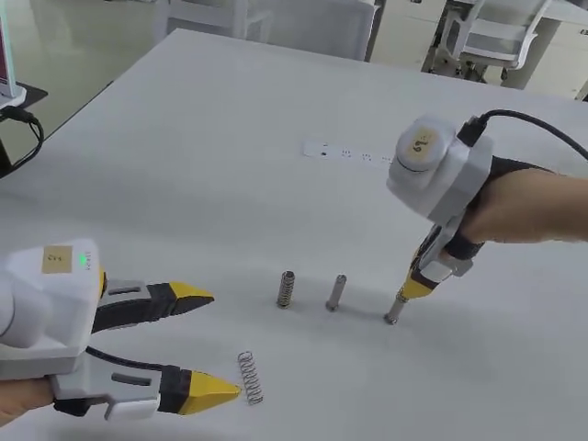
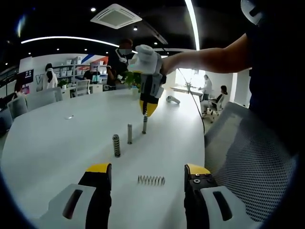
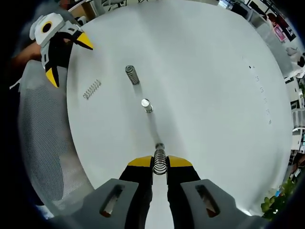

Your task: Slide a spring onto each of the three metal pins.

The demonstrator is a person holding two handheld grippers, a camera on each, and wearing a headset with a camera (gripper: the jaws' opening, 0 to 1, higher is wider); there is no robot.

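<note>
Three metal pins stand in a row on the white table (image 1: 230,165). A spring sits over the left pin (image 1: 286,289), and the middle pin (image 1: 336,292) is bare. My right gripper (image 1: 415,289) is shut on a spring (image 3: 160,162), holding it just above the top of the right pin (image 1: 393,310). A loose spring (image 1: 249,377) lies flat on the table nearer to me. My left gripper (image 1: 209,343) hovers open just left of that spring, which lies between and just ahead of its jaws (image 2: 151,180).
A white power strip (image 1: 354,153) lies farther back on the table. Office chairs (image 1: 487,37) stand beyond the far edge, and a black cable (image 1: 28,129) hangs at the left. A grey mesh chair (image 2: 248,143) is close beside the table.
</note>
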